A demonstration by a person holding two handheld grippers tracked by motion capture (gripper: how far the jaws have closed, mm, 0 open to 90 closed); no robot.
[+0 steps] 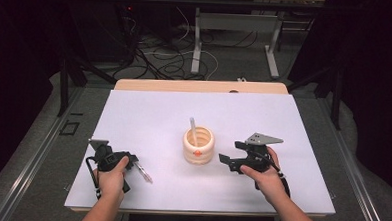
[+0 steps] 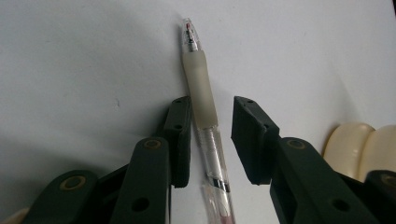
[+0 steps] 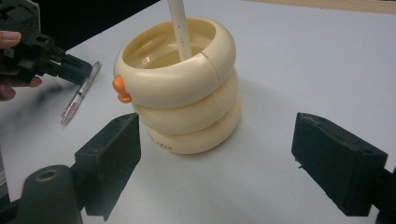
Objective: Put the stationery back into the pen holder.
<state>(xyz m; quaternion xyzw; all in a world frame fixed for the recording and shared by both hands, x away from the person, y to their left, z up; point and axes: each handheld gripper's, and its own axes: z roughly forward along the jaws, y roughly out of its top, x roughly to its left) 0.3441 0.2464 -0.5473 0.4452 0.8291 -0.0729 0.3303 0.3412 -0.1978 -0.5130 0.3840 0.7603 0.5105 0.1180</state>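
Note:
A clear pen (image 2: 201,95) with a frosted grip lies flat on the white sheet (image 1: 149,113). My left gripper (image 2: 212,137) is open and straddles it: one jaw touches the barrel, the other stands a little off. From above, that gripper (image 1: 133,163) is at the front left, with the clear pen's (image 1: 144,174) tip poking out past it. A cream ringed pen holder (image 1: 198,146) with an orange knob stands mid-table and holds a white pen (image 1: 193,132). My right gripper (image 1: 226,161) is open, just right of the holder (image 3: 187,93), without touching it.
The sheet covers a wooden table whose far edge (image 1: 200,85) shows behind it. Beyond are table legs and cables on the floor (image 1: 176,59). In the right gripper view, the left gripper (image 3: 46,58) and the clear pen (image 3: 79,95) lie left of the holder.

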